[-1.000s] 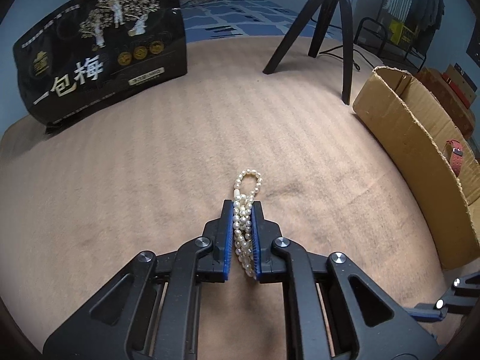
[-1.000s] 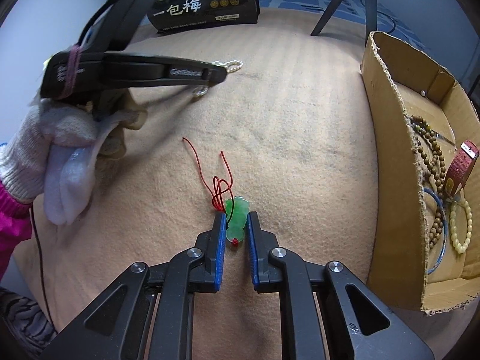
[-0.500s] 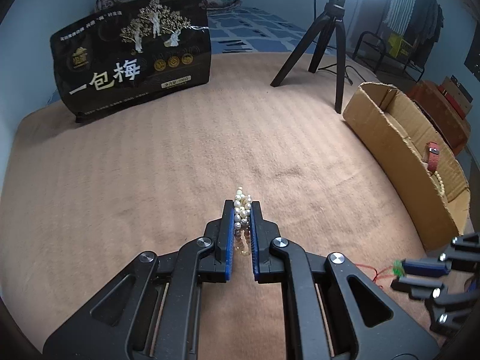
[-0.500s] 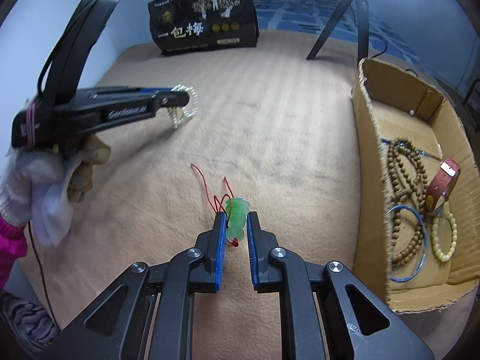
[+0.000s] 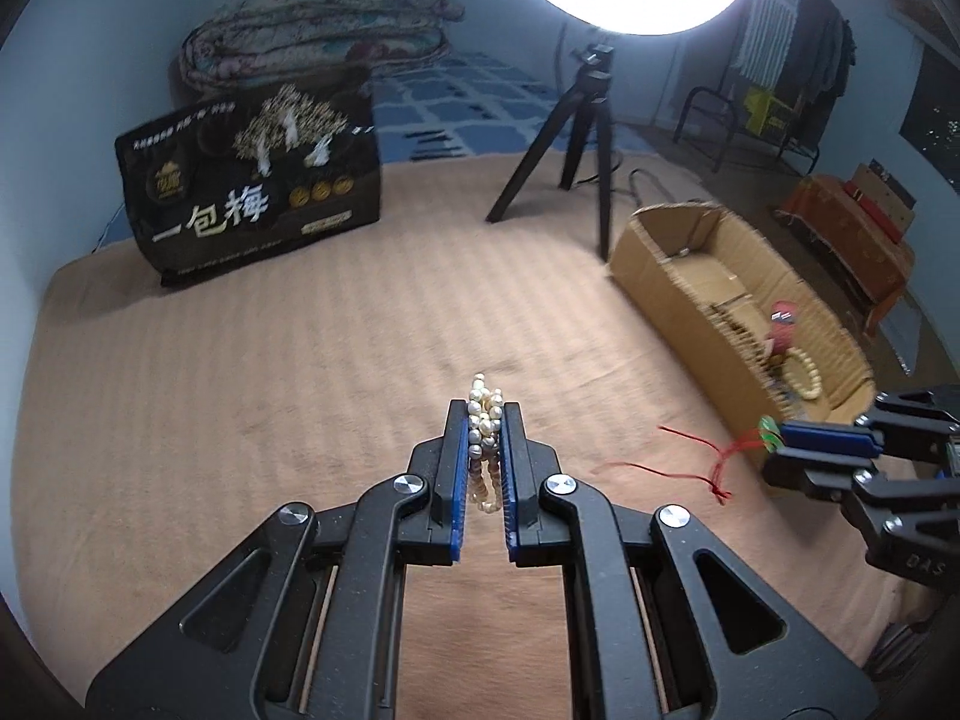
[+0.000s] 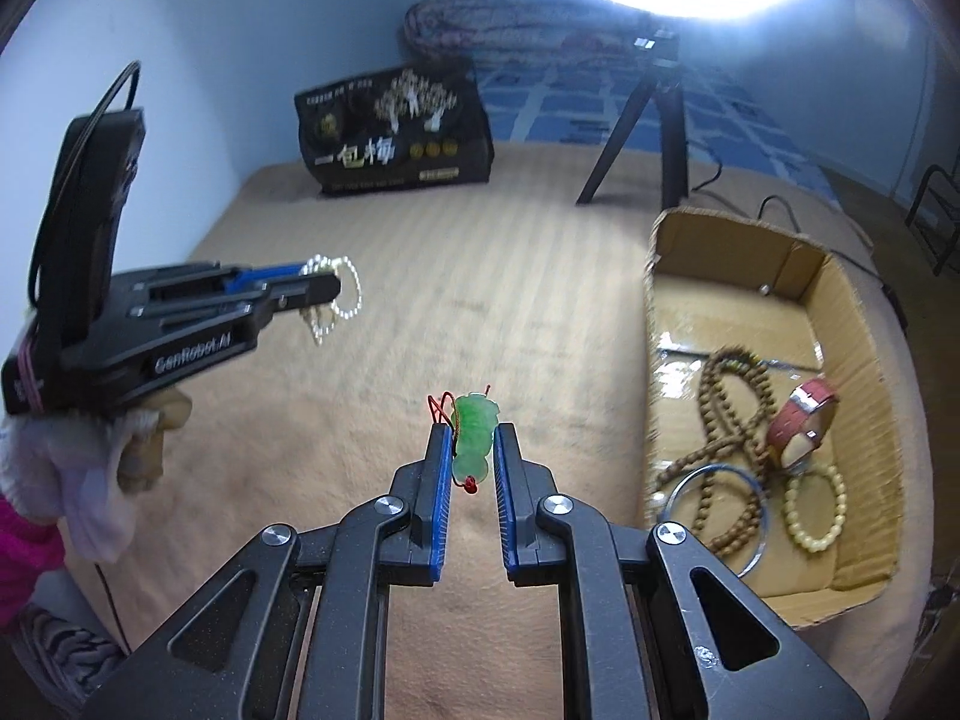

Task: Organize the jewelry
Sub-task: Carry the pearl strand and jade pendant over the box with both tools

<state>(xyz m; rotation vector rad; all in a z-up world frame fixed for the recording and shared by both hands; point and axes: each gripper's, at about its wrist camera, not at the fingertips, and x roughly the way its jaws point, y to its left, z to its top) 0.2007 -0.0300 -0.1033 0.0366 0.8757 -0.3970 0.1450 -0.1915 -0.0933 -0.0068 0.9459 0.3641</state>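
My left gripper (image 5: pixel 485 414) is shut on a white pearl necklace (image 5: pixel 483 405), which is bunched between the blue pads and lifted off the tan blanket (image 5: pixel 240 390). From the right wrist view the same gripper (image 6: pixel 333 285) shows at left with pearl loops (image 6: pixel 342 300) dangling from its tip. My right gripper (image 6: pixel 472 429) is shut on a green jade pendant (image 6: pixel 474 423) held above the blanket; its red cord (image 5: pixel 690 462) trails down in the left wrist view. The cardboard box (image 6: pixel 666 276) lies to the right.
Inside the box lie brown wooden beads (image 6: pixel 726 420), a red-strapped watch (image 6: pixel 804 426), a cream bead bracelet (image 6: pixel 819 510) and a metal bangle (image 6: pixel 714 516). A black printed bag (image 5: pixel 252 198) and a tripod (image 5: pixel 570 138) under a ring light stand at the back.
Both grippers rose off the blanket with their pieces. The pearl necklace no longer touches the fabric, the pendant's cord now hangs free, and more of the room has come into view.
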